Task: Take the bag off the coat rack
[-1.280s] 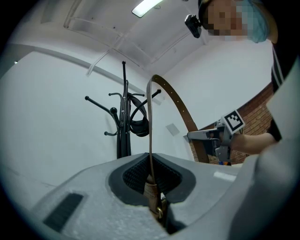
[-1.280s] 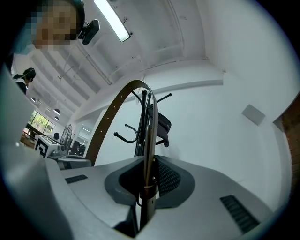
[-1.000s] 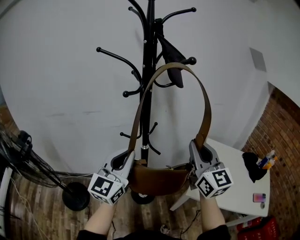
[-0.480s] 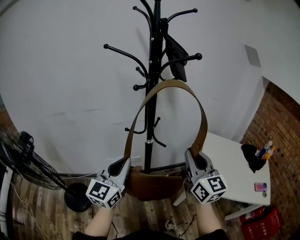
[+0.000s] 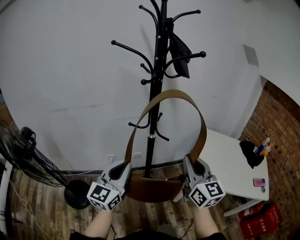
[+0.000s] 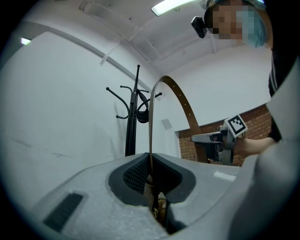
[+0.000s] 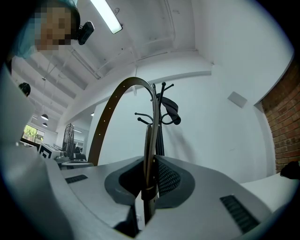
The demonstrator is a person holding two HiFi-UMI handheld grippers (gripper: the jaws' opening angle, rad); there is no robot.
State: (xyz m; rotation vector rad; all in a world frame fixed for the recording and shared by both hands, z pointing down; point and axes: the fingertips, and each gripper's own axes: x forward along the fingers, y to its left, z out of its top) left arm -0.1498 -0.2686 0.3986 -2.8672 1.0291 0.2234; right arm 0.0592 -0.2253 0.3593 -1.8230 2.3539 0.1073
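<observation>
Bag [image 5: 154, 186] hangs at 6 o'clock between your left gripper [image 5: 125, 166] and right gripper [image 5: 189, 162], each pinching 1 end of the strap [image 5: 165, 92], whose arch looks free of the rack [image 5: 157, 70] at 12 o'clock, so next draw it back and away.

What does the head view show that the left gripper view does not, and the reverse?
Only the head view: the fan, the wooden floor, the red basket. Only the left gripper view: the ceiling light, and the left gripper's pads pressed on the strap. Both: the coat rack, the strap's arch, the right gripper.
</observation>
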